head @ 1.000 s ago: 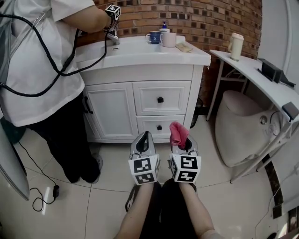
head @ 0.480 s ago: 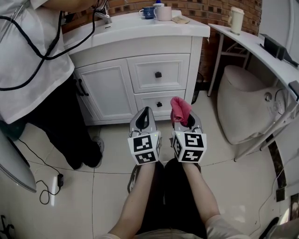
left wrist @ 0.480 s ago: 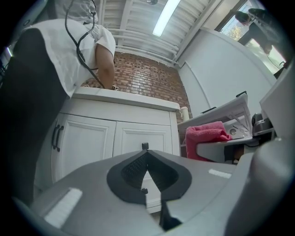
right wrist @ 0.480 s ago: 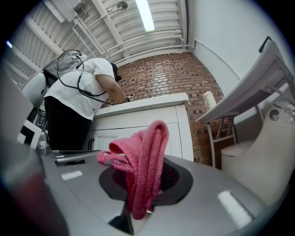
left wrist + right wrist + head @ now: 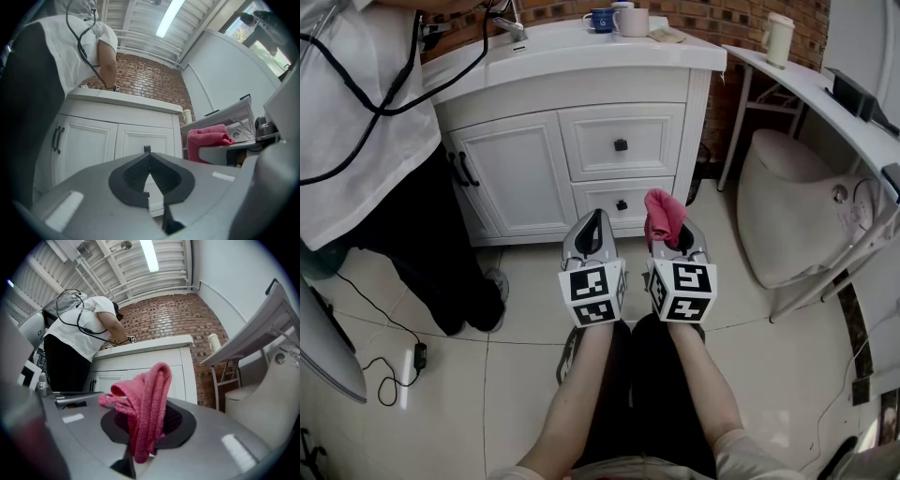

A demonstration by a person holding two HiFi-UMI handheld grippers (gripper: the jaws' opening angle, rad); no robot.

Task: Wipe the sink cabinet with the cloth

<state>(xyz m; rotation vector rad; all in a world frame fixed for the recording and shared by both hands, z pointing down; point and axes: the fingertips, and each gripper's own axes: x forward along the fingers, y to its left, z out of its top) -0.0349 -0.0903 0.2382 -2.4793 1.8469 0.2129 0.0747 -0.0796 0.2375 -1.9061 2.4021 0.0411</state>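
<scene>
Right gripper (image 5: 675, 251) pinching pink cloth (image 5: 662, 216); left gripper (image 5: 594, 230) sitting closed, empty, just left; both facing sink cabinet (image 5: 520, 173).

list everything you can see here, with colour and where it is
sink cabinet: 1, white, top centre
mug: 1, blue, on cabinet top
cup: 1, pale, beside mug
side table: 1, white, right
tall cup: 1, cream, on side table
container: 1, beige, on floor by side table
other person: 1, white top, left, at the sink
cloth: 1, pink, in right gripper
left gripper: 1, grey, jaws together, empty
right gripper: 1, grey, shut on cloth
</scene>
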